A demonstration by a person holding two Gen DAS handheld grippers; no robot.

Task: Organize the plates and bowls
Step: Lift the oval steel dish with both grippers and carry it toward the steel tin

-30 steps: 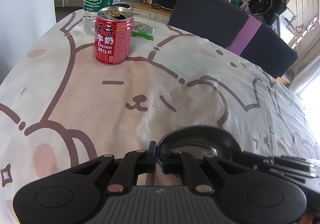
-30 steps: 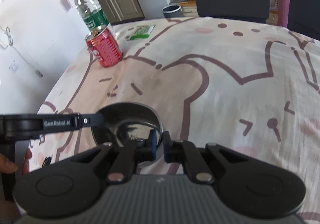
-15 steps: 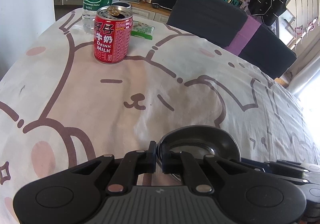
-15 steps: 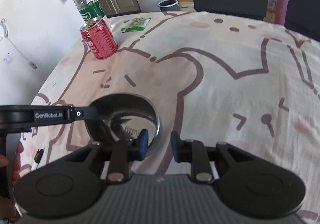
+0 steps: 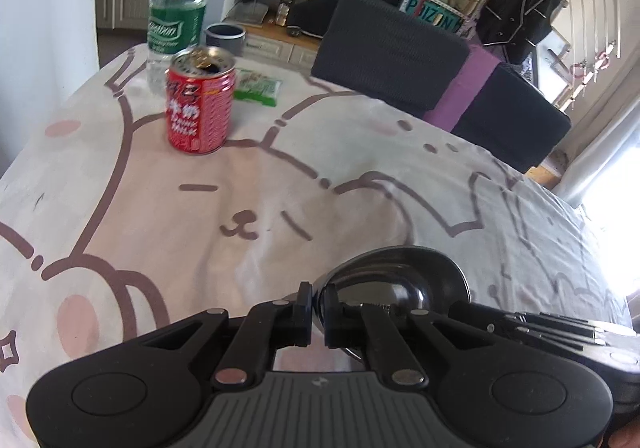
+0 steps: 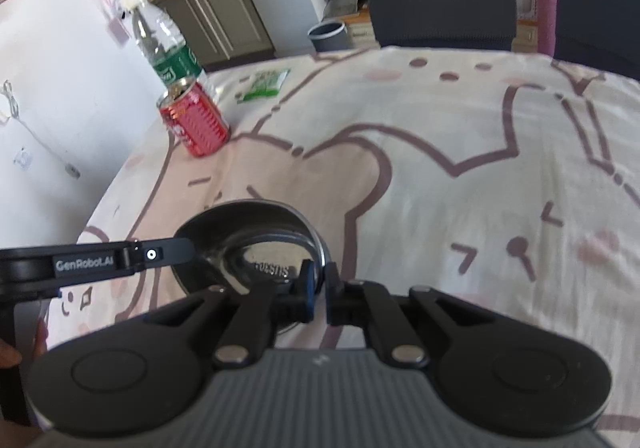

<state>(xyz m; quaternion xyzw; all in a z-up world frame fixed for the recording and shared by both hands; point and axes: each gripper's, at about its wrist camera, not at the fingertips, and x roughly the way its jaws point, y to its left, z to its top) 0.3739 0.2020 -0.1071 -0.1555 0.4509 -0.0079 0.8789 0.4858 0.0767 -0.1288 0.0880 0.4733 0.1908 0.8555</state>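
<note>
From the left camera, the left gripper (image 5: 317, 304) pinches the near edge of a shiny metal bowl (image 5: 394, 272) that sits low on the bear tablecloth (image 5: 280, 184), and a red can (image 5: 199, 101), a water bottle (image 5: 179, 0) and a green packet (image 5: 256, 86) stand far back on the table. From the right camera, the right gripper (image 6: 319, 288) has just snapped its jaws closed and now pinches the right edge of the same bowl (image 6: 248, 224), while the left gripper (image 6: 120, 257) reaches in from the left and touches the bowl's other edge
</note>
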